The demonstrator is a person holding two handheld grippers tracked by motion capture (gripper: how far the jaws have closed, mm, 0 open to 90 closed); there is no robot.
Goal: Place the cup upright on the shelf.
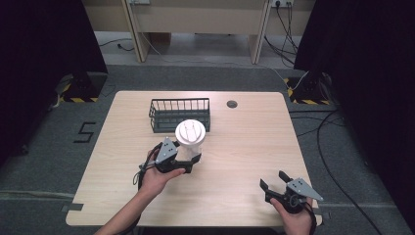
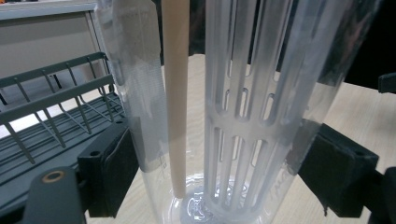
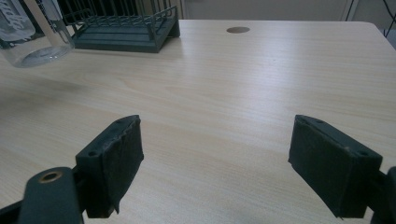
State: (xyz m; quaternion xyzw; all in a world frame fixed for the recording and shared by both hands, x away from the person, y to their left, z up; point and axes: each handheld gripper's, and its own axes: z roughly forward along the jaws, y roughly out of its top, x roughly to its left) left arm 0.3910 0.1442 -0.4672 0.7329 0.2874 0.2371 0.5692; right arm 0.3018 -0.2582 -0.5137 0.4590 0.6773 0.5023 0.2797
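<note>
Left gripper clamped on clear bottle, low on its body so it stays upright, just at 6 o'clock of the wire basket. Right gripper wide open, holding nothing, parked at table's 5 o'clock.

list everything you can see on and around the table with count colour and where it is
Bottle: one, clear with a white lid, a beige straw and a slotted insert inside, left of the table's middle, in the left gripper.
Wire basket: one, dark grey, far side of the table, just behind the bottle.
Table: one, light wood, with a round dark hole near its far edge.
Left gripper: one, black, shut on the bottle.
Right gripper: one, black, open, near right corner.
</note>
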